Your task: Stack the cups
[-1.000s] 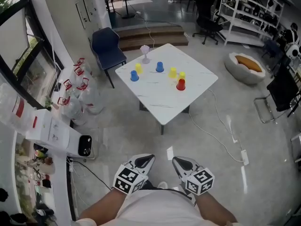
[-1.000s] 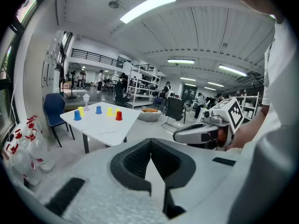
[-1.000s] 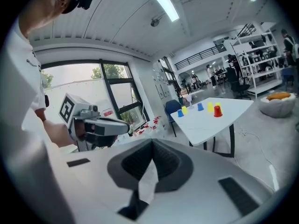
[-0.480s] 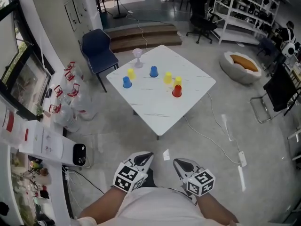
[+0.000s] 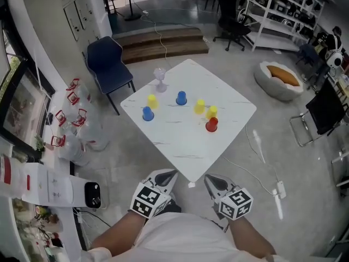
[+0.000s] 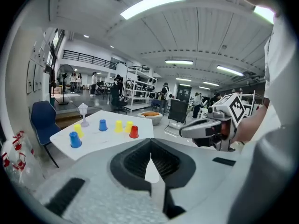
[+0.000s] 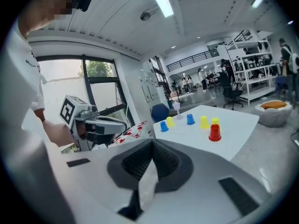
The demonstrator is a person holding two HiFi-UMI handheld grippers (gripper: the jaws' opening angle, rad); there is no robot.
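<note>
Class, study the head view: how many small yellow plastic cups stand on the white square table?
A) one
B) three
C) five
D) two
B: on the white square table, one small yellow plastic cup stands toward the left, and two more, and, stand next to each other just beyond the small red plastic cup.

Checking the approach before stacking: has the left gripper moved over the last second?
Yes: the left gripper has come forward, much closer to the white table's near corner than before.
</note>
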